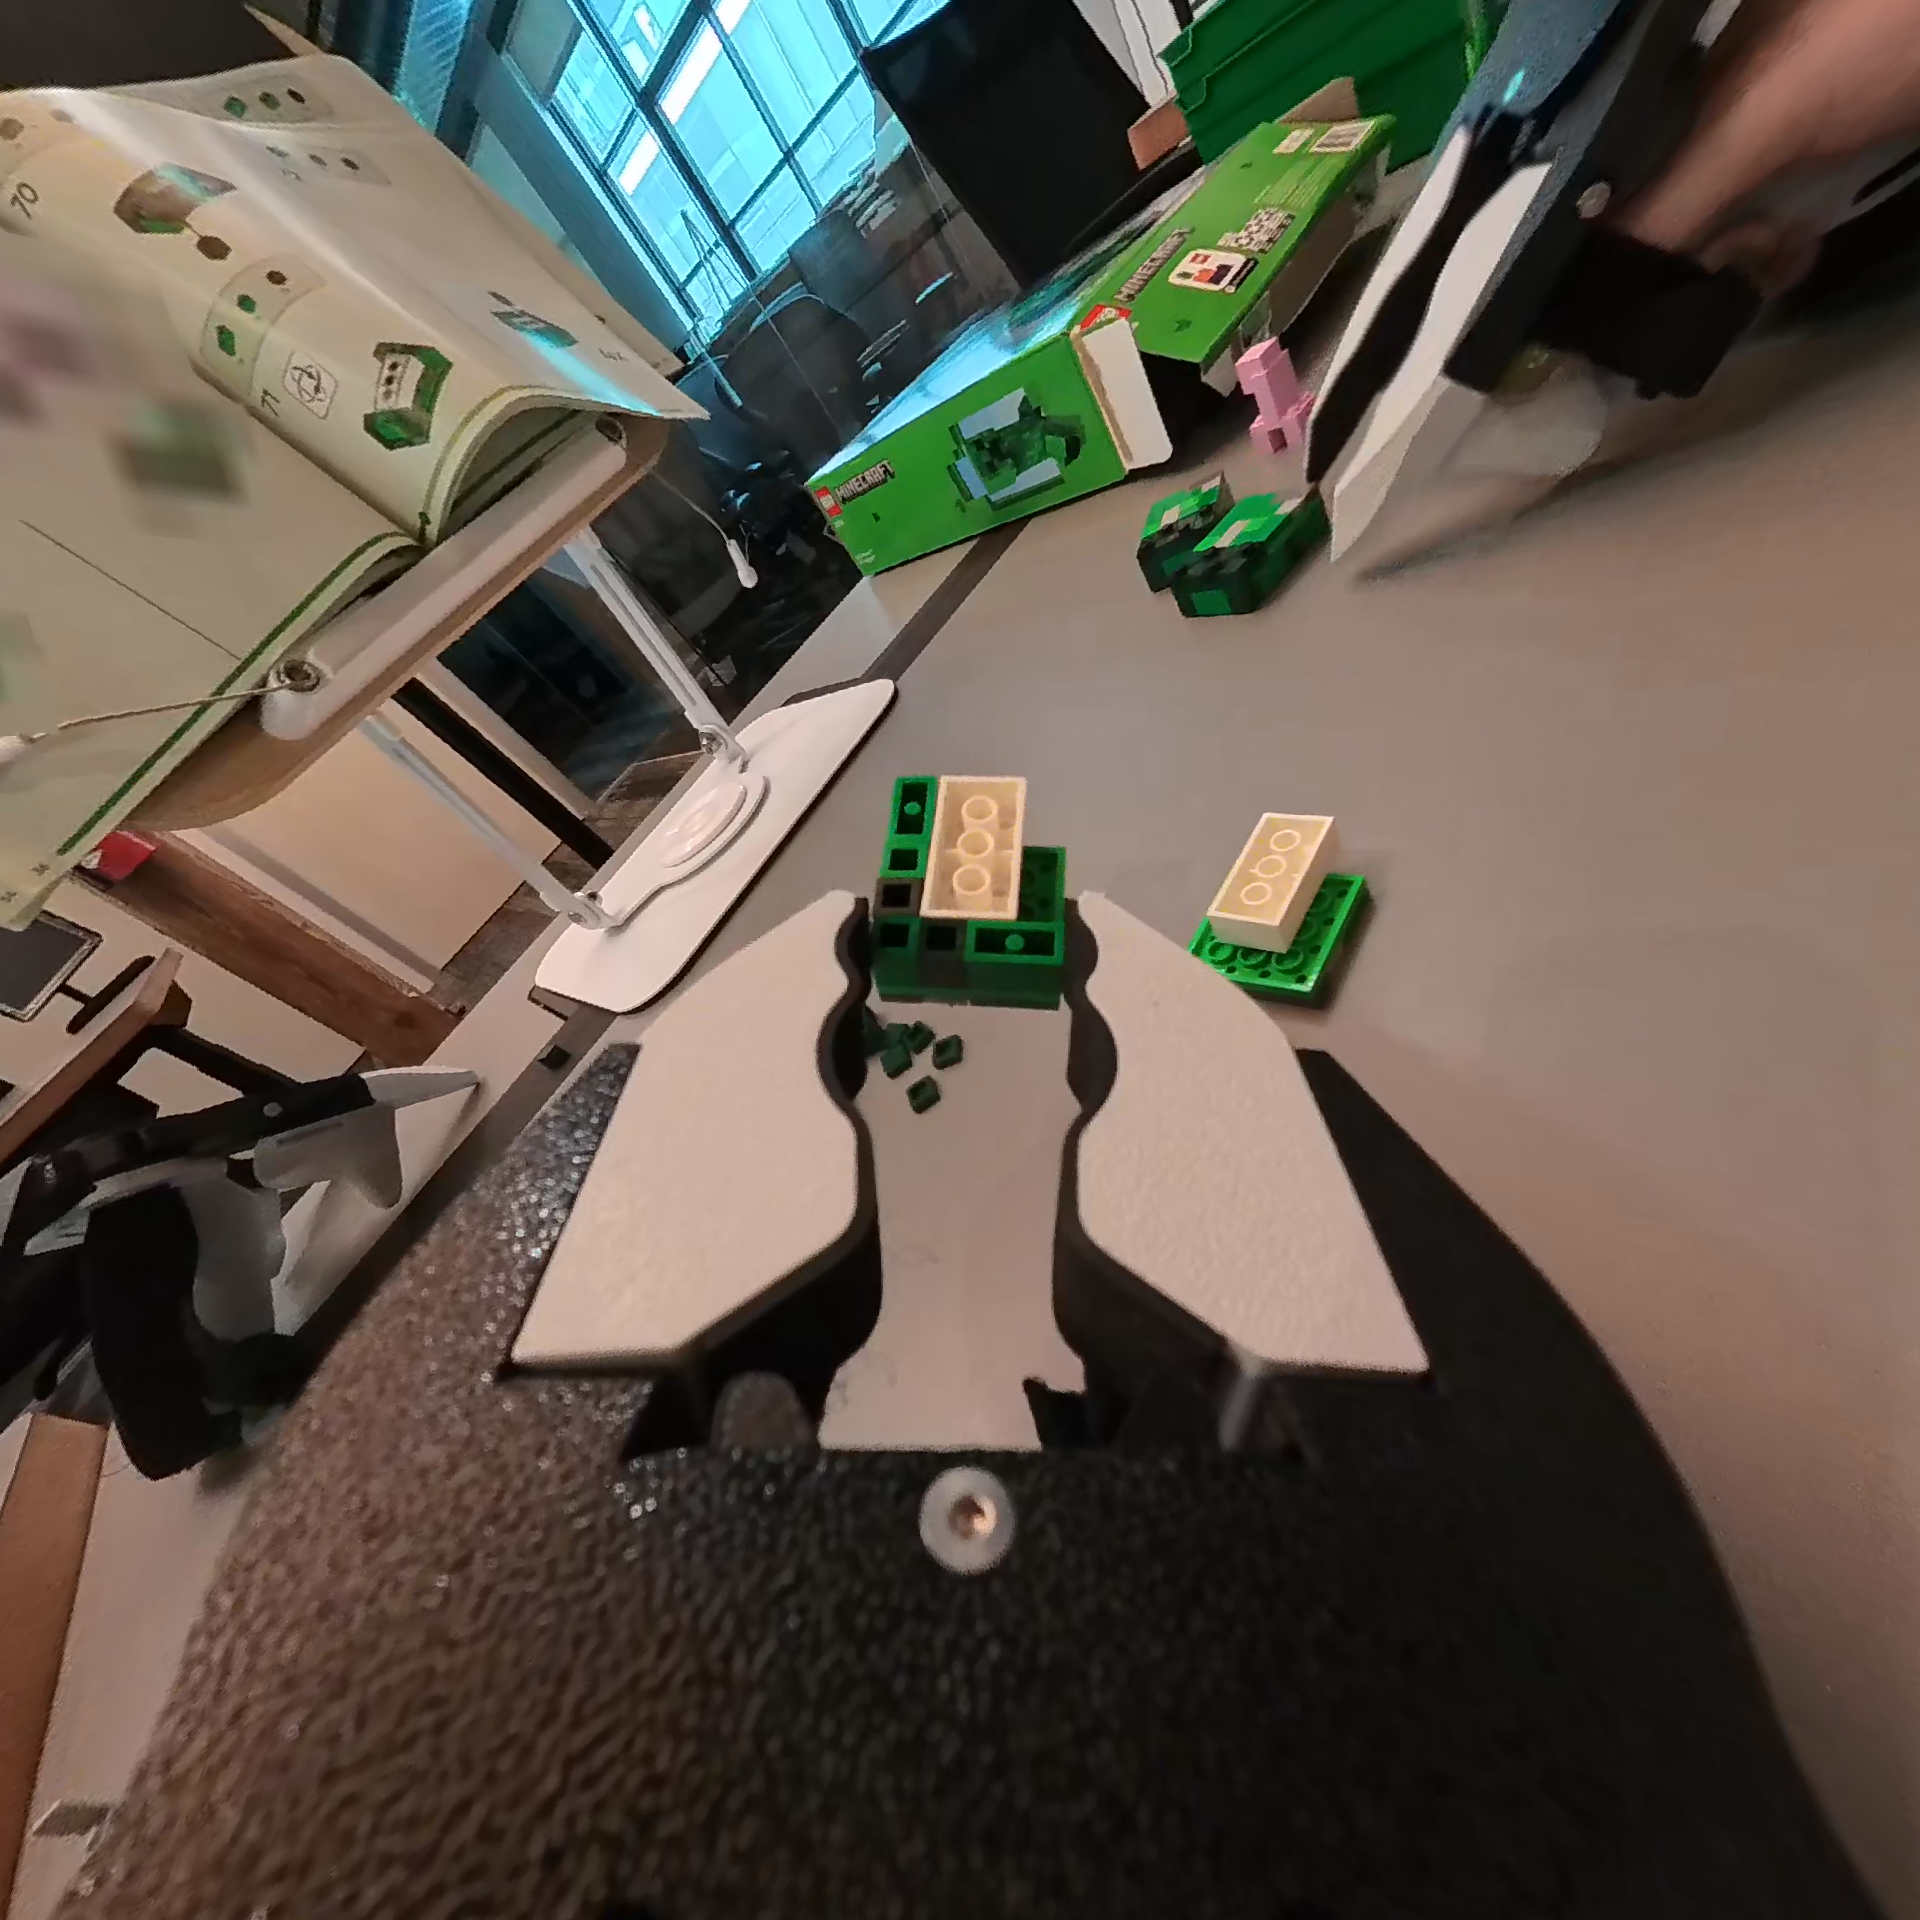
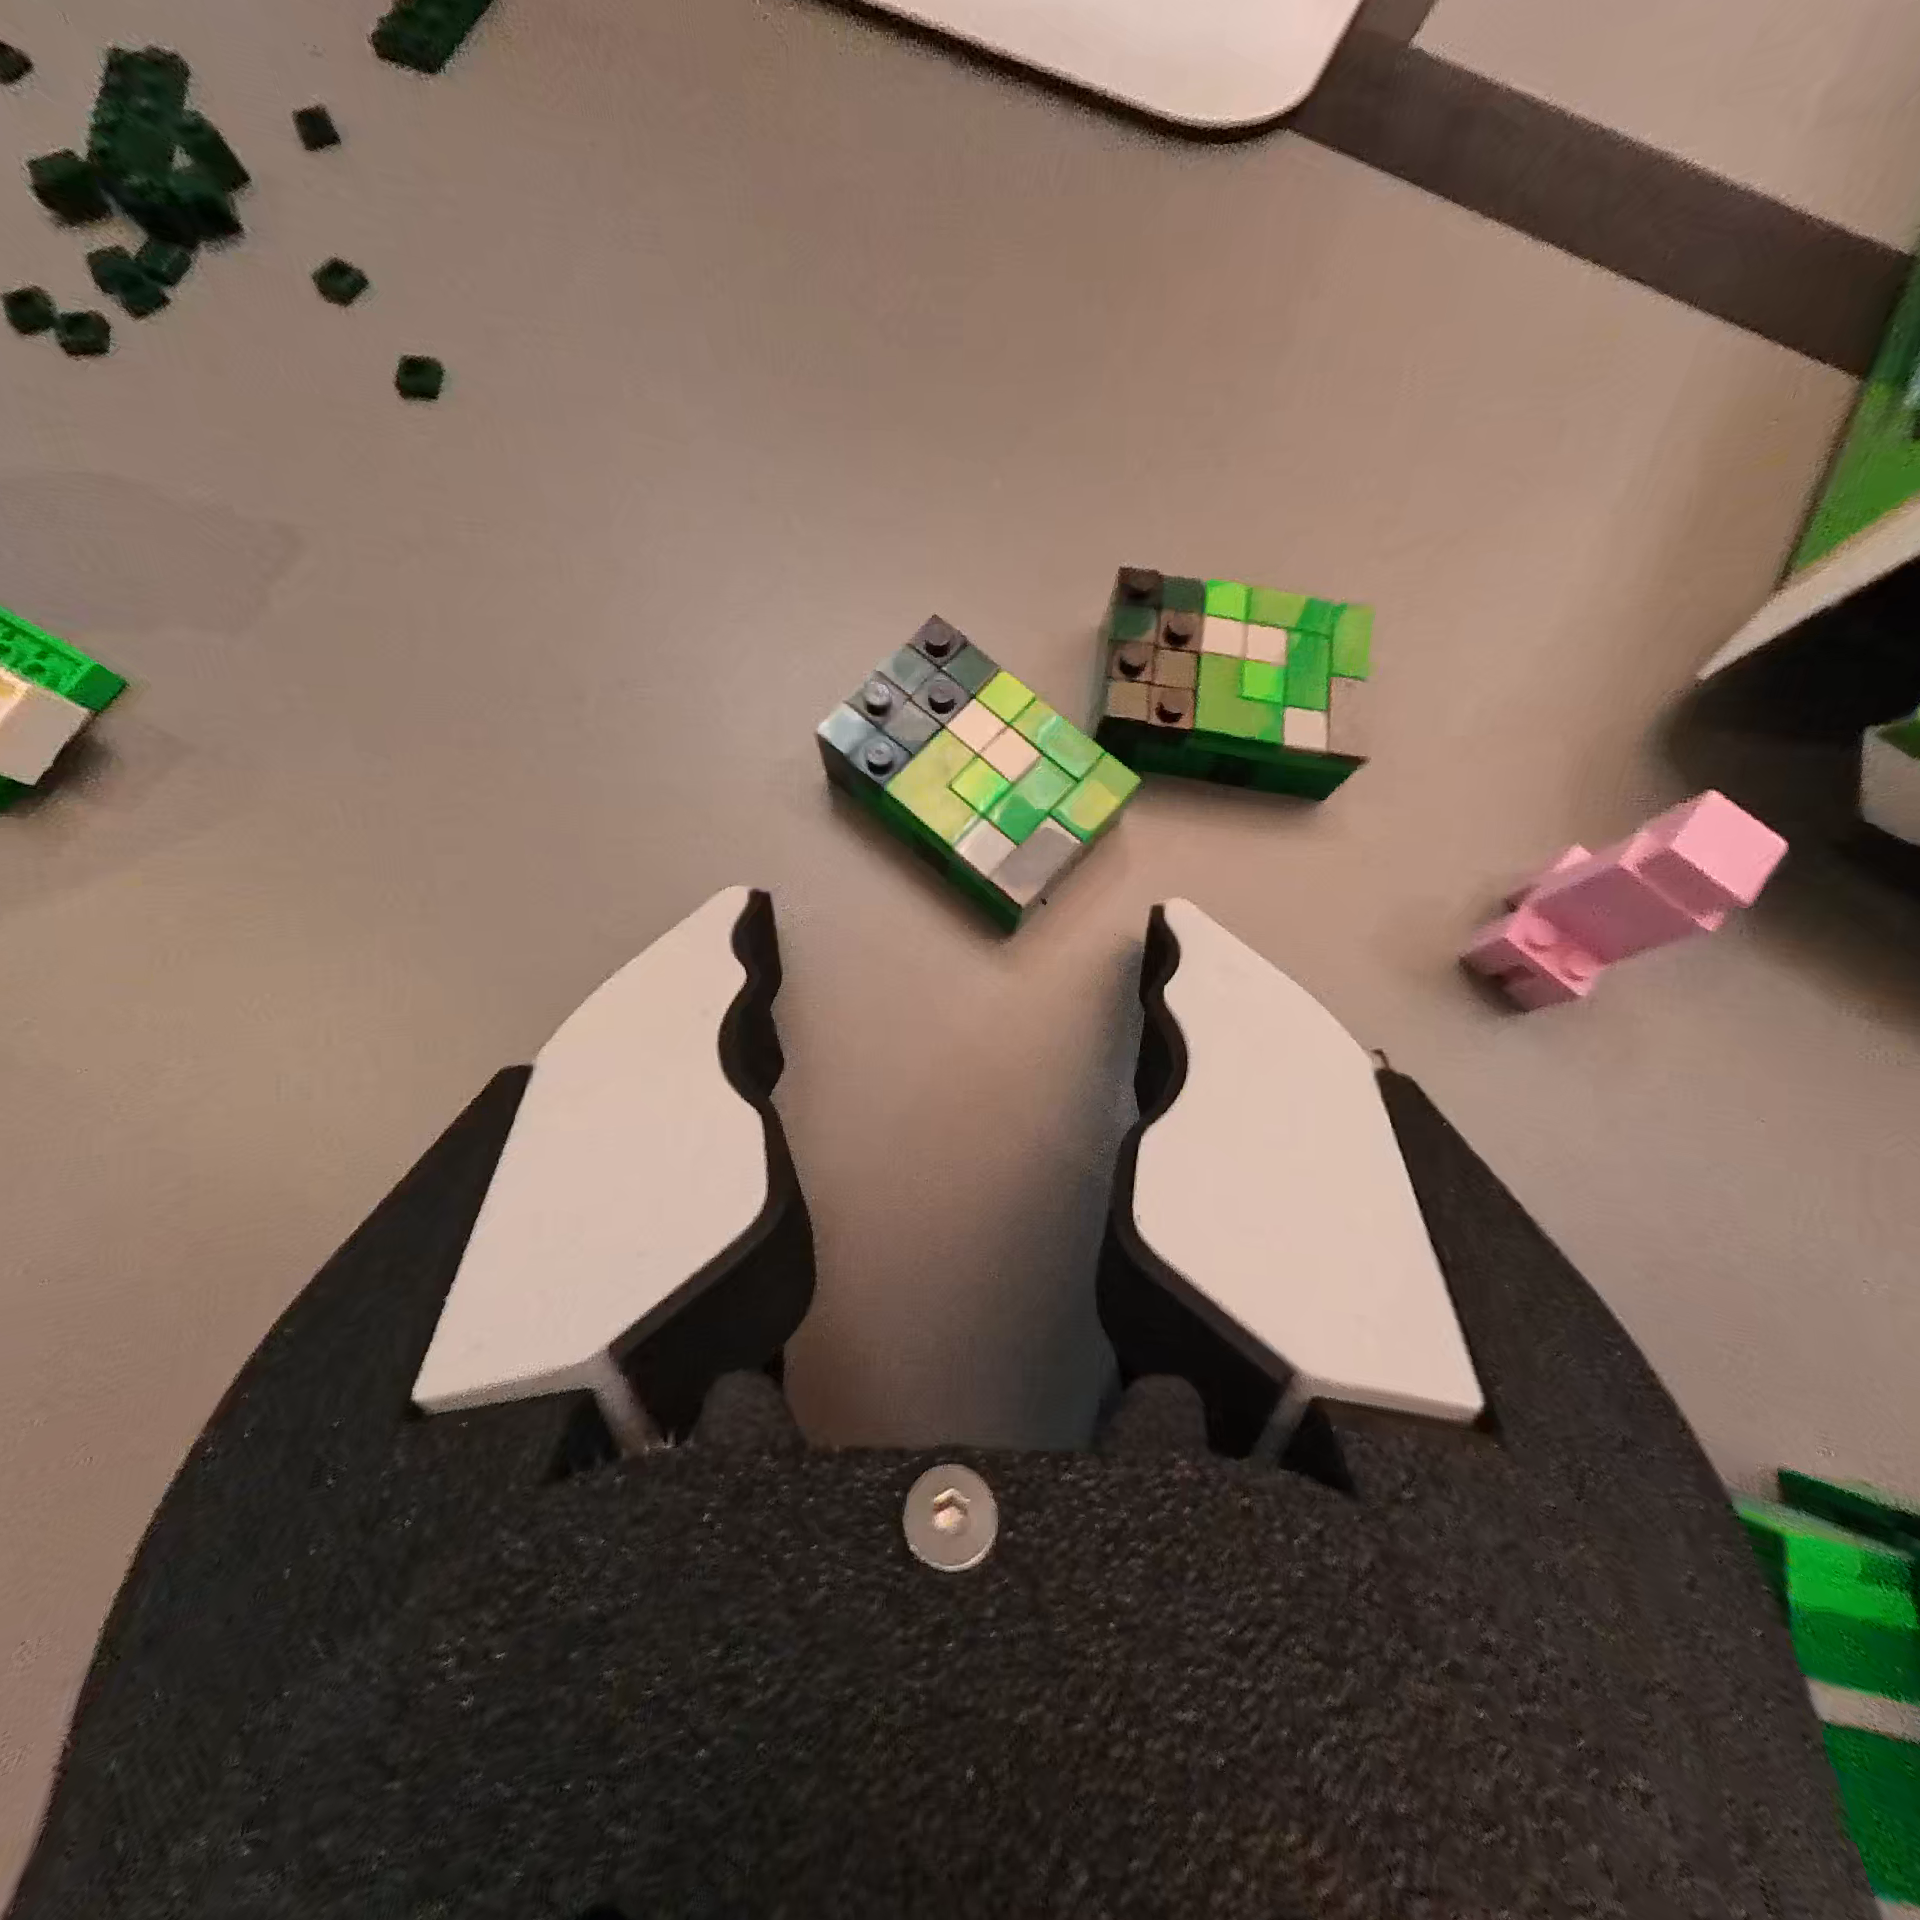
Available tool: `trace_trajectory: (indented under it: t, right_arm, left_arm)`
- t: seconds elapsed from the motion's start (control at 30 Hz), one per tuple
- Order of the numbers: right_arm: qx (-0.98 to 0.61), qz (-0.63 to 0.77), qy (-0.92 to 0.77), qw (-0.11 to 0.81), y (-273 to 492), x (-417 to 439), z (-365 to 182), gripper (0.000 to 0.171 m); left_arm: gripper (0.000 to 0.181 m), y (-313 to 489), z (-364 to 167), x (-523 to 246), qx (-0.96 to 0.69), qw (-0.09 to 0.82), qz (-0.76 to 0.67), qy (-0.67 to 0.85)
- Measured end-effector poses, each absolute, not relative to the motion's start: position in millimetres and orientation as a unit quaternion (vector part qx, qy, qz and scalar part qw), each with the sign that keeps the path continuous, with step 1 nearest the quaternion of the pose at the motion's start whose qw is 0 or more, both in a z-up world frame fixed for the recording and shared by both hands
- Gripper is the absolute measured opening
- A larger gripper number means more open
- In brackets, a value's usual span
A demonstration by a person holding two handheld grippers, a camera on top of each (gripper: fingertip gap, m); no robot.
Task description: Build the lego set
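We position both grippers with fingers spread, empty: left gripper [image 1: 966,925] straddles the green sub-assembly [image 1: 966,914]; right gripper [image 2: 961,925] must advance onto the tiled block [image 2: 977,769] ahead.

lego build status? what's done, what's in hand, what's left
Done: two tiled green blocks and a pink figure lie assembled on the table. In hand: nothing; the right claw is open above the nearer block, and the left claw is open around a green sub-build with a white brick on top. Left: a green plate with a white brick and loose dark green pieces are unjoined.
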State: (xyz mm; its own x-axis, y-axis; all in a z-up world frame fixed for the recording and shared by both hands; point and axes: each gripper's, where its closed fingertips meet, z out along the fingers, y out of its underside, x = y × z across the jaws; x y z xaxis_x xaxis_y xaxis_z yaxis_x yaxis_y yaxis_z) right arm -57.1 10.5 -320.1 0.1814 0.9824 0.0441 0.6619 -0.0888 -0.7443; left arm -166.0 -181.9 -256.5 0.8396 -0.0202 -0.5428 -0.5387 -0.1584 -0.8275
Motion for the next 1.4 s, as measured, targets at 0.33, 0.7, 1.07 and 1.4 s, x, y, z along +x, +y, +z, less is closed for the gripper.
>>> trace_trajectory:
  t: [0.33, 0.7, 1.07, 1.4]
  right_arm:
    - [-0.646, 0.259, -0.636, 0.334, 1, -64, -316, 0.056]
    - [-0.675, 0.267, -0.611, 0.315, -17, -85, -319, 0.062]
    - [-0.7, 0.251, -0.591, 0.314, -18, -89, -321, 0.051]
    - [-0.628, 0.221, -0.666, 0.336, -25, -80, -300, 0.034]
  left_arm:
    - [0.035, -182, -257, -166, -0.733, 0.618, 0.209, 0.192]
    - [0.035, -181, -260, -166, -0.735, 0.614, 0.21, 0.197]
    - [0.035, -179, -260, -166, -0.735, 0.612, 0.212, 0.199]
    - [0.035, -178, -259, -166, -0.732, 0.615, 0.214, 0.198]
